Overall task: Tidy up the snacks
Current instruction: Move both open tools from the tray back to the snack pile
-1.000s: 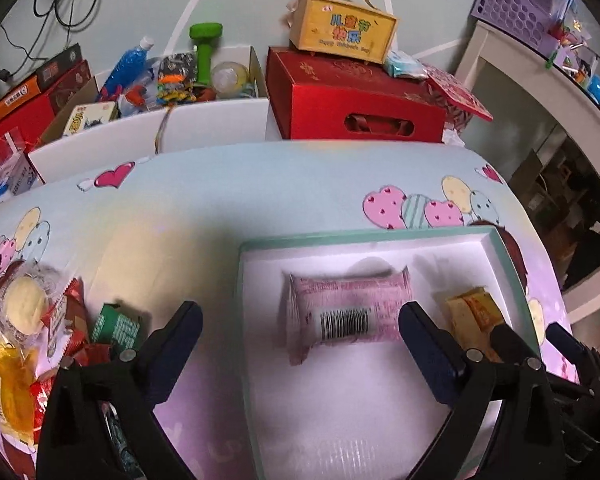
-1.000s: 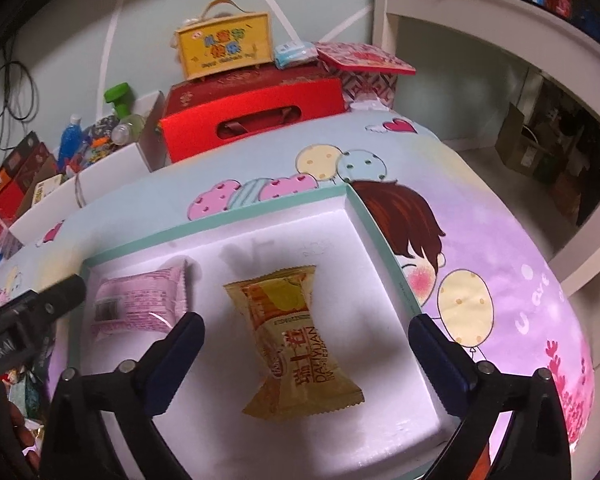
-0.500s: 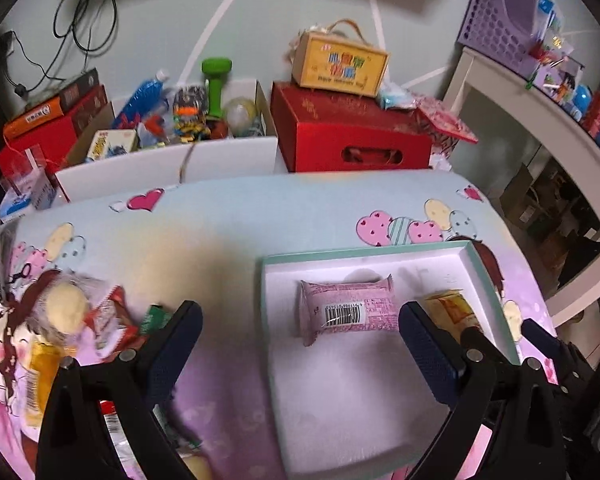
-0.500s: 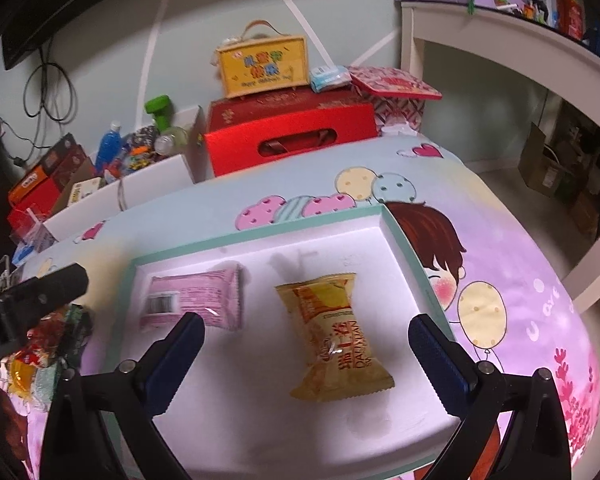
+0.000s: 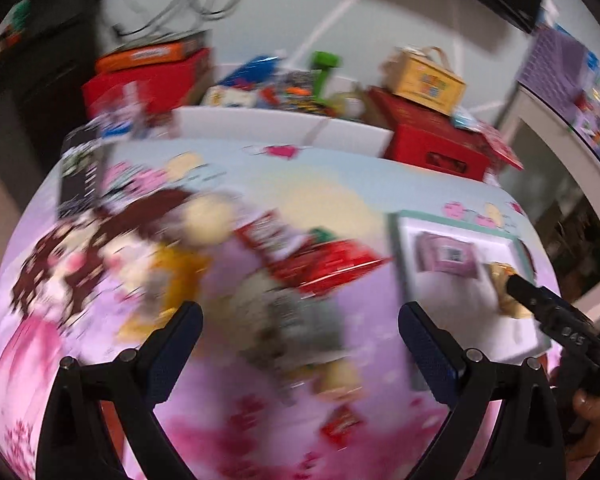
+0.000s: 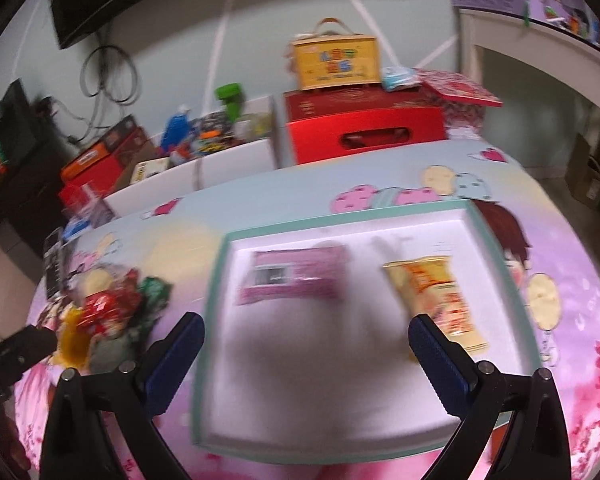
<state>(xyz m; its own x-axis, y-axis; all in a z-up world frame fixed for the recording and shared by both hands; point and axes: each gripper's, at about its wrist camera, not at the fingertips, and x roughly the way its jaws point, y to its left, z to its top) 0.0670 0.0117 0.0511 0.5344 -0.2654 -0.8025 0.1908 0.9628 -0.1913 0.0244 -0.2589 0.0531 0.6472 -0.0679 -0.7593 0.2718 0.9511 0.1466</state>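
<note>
Over the loose snack pile [image 5: 300,280] the left gripper [image 5: 300,344] hangs, fingers spread — right gripper [image 6: 306,356], likewise spread, faces the tray [image 6: 216,320].

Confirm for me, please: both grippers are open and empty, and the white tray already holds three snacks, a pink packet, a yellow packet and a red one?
Not quite. The white tray holds only two snacks: the pink packet and the yellow packet. The red packet lies in the pile on the tablecloth left of the tray, as the right wrist view shows. The left gripper and right gripper are indeed open and empty.
</note>
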